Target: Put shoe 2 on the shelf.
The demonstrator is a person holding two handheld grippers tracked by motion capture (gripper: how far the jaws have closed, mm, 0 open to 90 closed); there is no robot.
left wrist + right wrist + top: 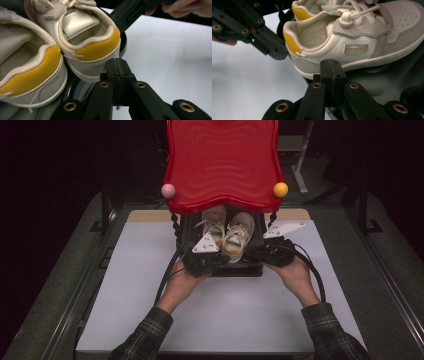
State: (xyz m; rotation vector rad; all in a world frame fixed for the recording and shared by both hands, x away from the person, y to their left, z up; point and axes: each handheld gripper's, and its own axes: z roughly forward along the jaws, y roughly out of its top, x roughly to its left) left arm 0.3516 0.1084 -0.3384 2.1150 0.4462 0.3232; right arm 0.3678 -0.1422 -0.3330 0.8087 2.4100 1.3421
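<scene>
Two small white sneakers with yellow heel patches stand side by side on a black stand (235, 269), heels toward me: the left sneaker (214, 222) (27, 72) and the right sneaker (239, 235) (92, 47) (352, 45). My left gripper (219, 258) (117, 62) is shut, its tips just under the right sneaker's heel, with nothing visible between the jaws. My right gripper (259, 252) (331, 63) is also shut, its tips against the sole edge at that sneaker's outer side. Both sneakers rest on the stand.
A red wavy-edged tray (222, 162) roofs the stand, with a pink ball (168, 190) and a yellow ball (280, 189) at its front corners. The stand sits at the far side of a white tabletop (225, 315). Cables trail back from both grippers.
</scene>
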